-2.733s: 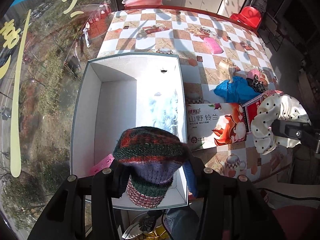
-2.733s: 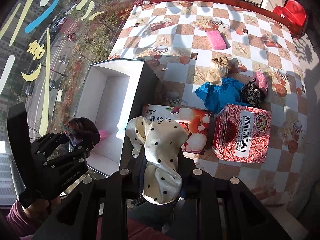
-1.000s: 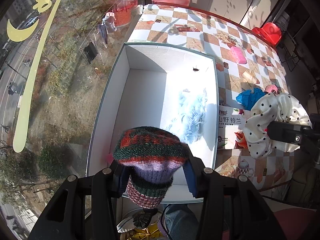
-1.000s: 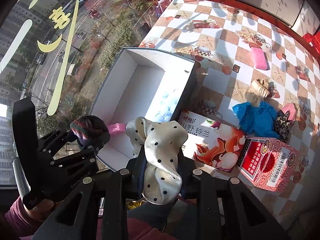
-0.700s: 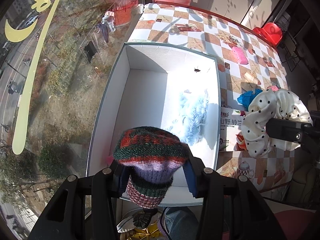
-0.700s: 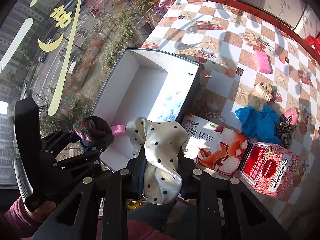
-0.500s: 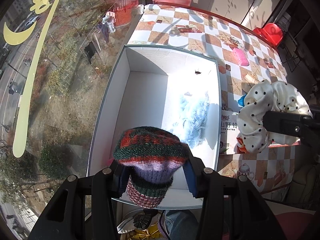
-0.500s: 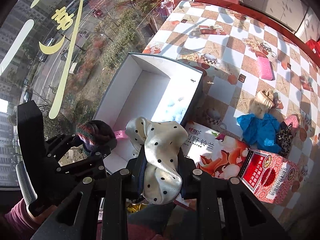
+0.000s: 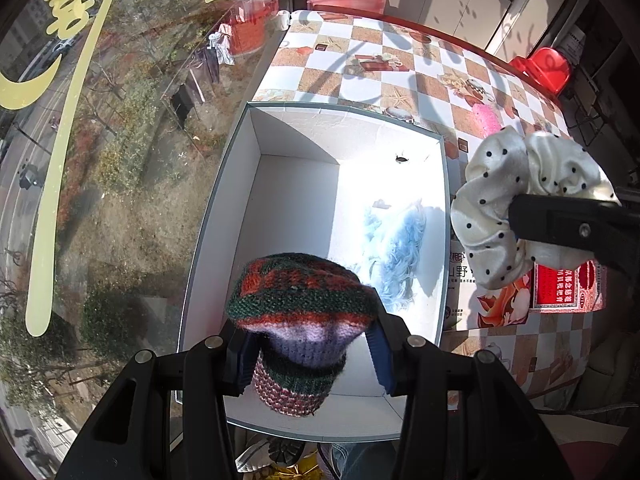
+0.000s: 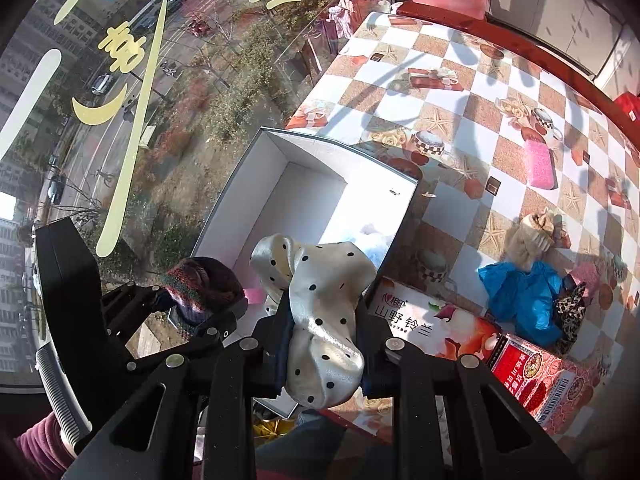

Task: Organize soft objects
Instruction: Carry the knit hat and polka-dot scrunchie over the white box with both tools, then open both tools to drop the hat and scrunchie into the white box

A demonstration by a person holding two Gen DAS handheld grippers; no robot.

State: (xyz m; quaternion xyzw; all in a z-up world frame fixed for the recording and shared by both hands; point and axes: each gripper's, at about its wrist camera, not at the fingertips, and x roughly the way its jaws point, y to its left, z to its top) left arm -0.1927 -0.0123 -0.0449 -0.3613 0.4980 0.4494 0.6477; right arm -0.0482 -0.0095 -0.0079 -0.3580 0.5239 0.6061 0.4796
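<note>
My left gripper (image 9: 306, 354) is shut on a knitted red, green and purple hat (image 9: 300, 308) and holds it above the near end of the open white box (image 9: 256, 140). My right gripper (image 10: 322, 350) is shut on a cream polka-dot scrunchie (image 10: 320, 280), held just right of the box's right wall; it also shows in the left wrist view (image 9: 528, 196). A pale blue fluffy item (image 9: 394, 248) lies inside the box. A small pink item (image 10: 254, 295) lies in the box's near corner.
A printed tissue box (image 10: 432, 330) and a red carton (image 10: 548, 384) lie right of the white box. A blue cloth (image 10: 520, 296), a leopard scrunchie (image 10: 570, 312), a tan scrunchie (image 10: 530, 240) and a pink sponge (image 10: 540, 164) sit on the checkered table (image 10: 472, 80). A window runs along the left.
Both grippers have risen and moved left over the white box. My right gripper with the scrunchie has come closer to the box's right wall. Both grips are unchanged.
</note>
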